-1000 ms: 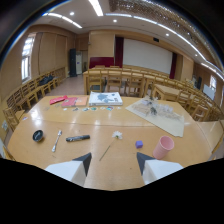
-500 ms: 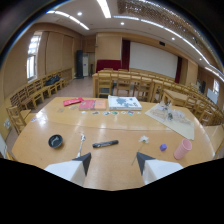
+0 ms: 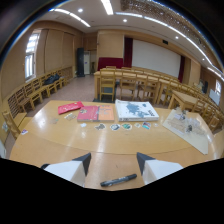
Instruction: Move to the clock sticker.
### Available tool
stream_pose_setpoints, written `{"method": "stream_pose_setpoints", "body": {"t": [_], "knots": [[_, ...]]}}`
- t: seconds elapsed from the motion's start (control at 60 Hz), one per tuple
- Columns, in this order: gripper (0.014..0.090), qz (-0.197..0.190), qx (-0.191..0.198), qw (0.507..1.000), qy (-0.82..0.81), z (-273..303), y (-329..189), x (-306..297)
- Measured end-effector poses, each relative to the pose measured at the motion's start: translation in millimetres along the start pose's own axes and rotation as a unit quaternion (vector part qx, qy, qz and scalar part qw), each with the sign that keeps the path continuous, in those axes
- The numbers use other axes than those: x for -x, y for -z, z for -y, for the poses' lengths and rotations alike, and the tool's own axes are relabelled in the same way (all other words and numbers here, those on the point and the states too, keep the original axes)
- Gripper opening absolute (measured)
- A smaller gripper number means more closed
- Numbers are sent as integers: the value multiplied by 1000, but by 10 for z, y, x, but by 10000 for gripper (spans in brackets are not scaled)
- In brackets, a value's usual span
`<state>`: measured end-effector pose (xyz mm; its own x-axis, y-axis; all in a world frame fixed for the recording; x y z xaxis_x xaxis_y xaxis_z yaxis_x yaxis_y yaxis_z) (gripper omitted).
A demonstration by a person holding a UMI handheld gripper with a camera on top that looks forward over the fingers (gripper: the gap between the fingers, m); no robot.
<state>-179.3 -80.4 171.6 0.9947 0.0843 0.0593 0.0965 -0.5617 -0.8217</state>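
Observation:
My gripper (image 3: 114, 162) is open above the near part of a wooden table (image 3: 60, 140), with its two white fingers (image 3: 82, 164) spread apart. On the table between them lies a black marker (image 3: 118, 180), untouched. Beyond the fingers, a row of several small stickers (image 3: 122, 126) lies across the middle of the table. They are too small for me to tell which one shows the clock.
Past the stickers lie a red booklet (image 3: 70, 106), a red and orange pair of books (image 3: 96, 113) and a white printed sheet (image 3: 135, 110). A clear plastic sheet (image 3: 187, 127) with small items covers the table's right. Wooden chairs (image 3: 30, 97) line the left, with more tables behind.
The gripper has moved forward over the table. The marker now lies between the fingers, the pink cup and black round item have left view, and the sticker row and books are closer.

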Motion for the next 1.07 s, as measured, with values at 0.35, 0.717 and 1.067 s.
{"method": "stream_pose_setpoints", "body": {"t": [0.35,0.717,1.067], "knots": [[861,-22,35,999,-11,302,-1833,-181],[860,-14,54,998,-20,245,-2390,-190],[861,-10,56,998,-19,234,-2380,-188]]}}
